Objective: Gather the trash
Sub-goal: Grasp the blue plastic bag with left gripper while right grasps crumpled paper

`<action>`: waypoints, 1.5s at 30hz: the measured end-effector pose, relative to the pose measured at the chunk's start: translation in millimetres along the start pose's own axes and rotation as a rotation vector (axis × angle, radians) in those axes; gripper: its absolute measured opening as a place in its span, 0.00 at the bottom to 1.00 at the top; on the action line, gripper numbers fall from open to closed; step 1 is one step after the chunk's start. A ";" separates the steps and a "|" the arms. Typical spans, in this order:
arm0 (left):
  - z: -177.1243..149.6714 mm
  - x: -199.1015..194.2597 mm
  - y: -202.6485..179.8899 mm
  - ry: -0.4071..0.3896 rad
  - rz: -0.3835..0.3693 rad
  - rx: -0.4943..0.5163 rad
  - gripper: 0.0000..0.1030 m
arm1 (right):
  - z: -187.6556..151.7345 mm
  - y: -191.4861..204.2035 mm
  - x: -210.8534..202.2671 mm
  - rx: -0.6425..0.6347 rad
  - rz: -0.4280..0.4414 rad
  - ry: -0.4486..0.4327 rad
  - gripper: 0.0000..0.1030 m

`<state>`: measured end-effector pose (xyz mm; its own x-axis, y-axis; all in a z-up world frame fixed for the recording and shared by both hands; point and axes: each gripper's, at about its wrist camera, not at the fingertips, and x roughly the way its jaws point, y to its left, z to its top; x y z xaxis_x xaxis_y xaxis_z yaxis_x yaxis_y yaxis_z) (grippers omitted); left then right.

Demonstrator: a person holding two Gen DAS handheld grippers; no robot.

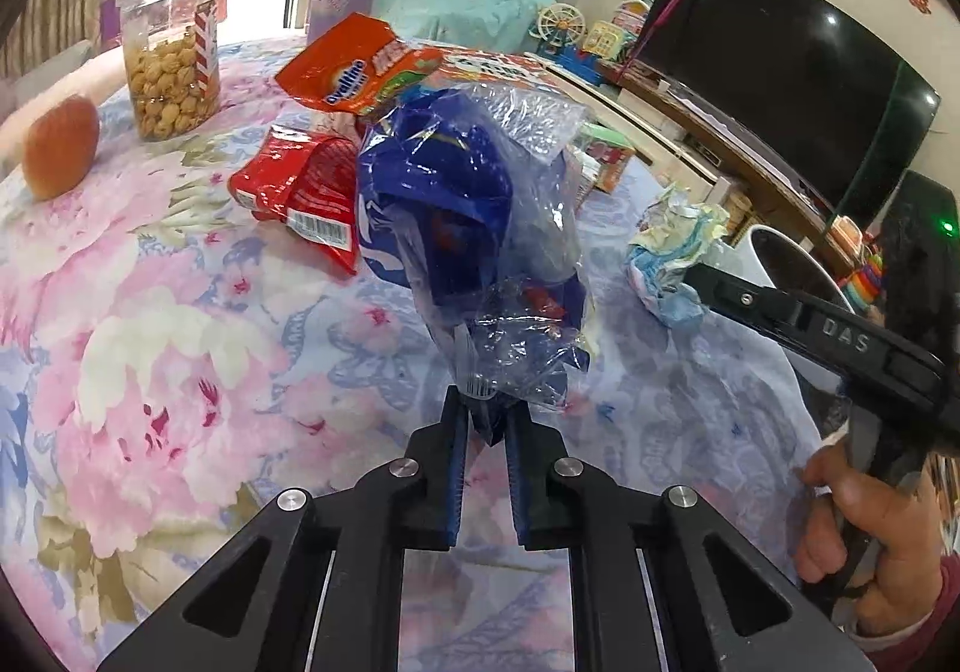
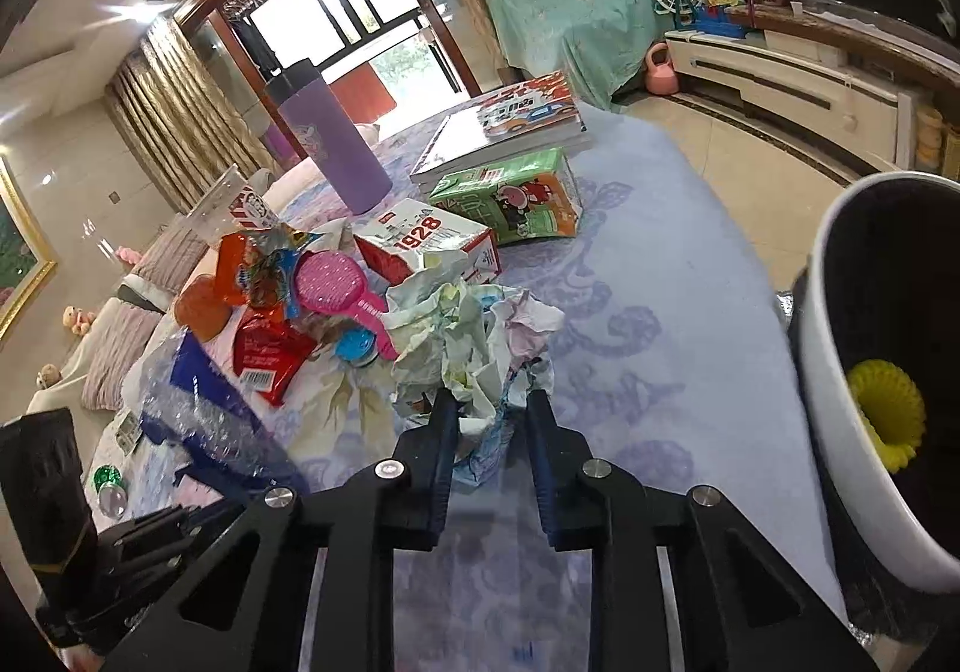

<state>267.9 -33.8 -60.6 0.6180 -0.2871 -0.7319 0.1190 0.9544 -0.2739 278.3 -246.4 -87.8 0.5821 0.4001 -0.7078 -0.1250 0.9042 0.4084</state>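
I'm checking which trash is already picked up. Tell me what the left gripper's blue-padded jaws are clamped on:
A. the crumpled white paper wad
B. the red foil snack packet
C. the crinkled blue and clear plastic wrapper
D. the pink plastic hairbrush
C: in the left wrist view the left gripper pinches the bottom of the crinkled blue and clear plastic wrapper, which stands up from its jaws.

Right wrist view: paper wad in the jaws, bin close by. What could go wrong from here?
1. The right gripper pinches only the lower edge of the loose paper wad; it may slip out on the way to the bin.
2. The left gripper grips just a corner of the blue wrapper, which could tear or slip free.
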 end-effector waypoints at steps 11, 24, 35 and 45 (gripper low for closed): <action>-6.5 -11.7 -28.3 0.011 -0.034 0.063 0.10 | -19.3 -9.7 -46.4 0.025 -0.006 -0.044 0.22; -8.7 -9.0 -64.9 0.042 -0.082 0.145 0.10 | -38.5 -37.1 -90.5 0.077 -0.057 -0.096 0.22; -0.1 -1.4 -90.2 0.056 -0.111 0.205 0.10 | -44.4 -57.4 -111.0 0.112 -0.089 -0.131 0.22; 3.3 5.5 -113.4 0.064 -0.135 0.257 0.10 | -46.6 -75.6 -128.1 0.142 -0.113 -0.166 0.22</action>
<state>260.3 -143.3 -31.5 0.5337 -0.4101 -0.7396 0.3946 0.8943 -0.2110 175.8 -359.0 -54.9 0.7115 0.2573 -0.6539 0.0556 0.9070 0.4173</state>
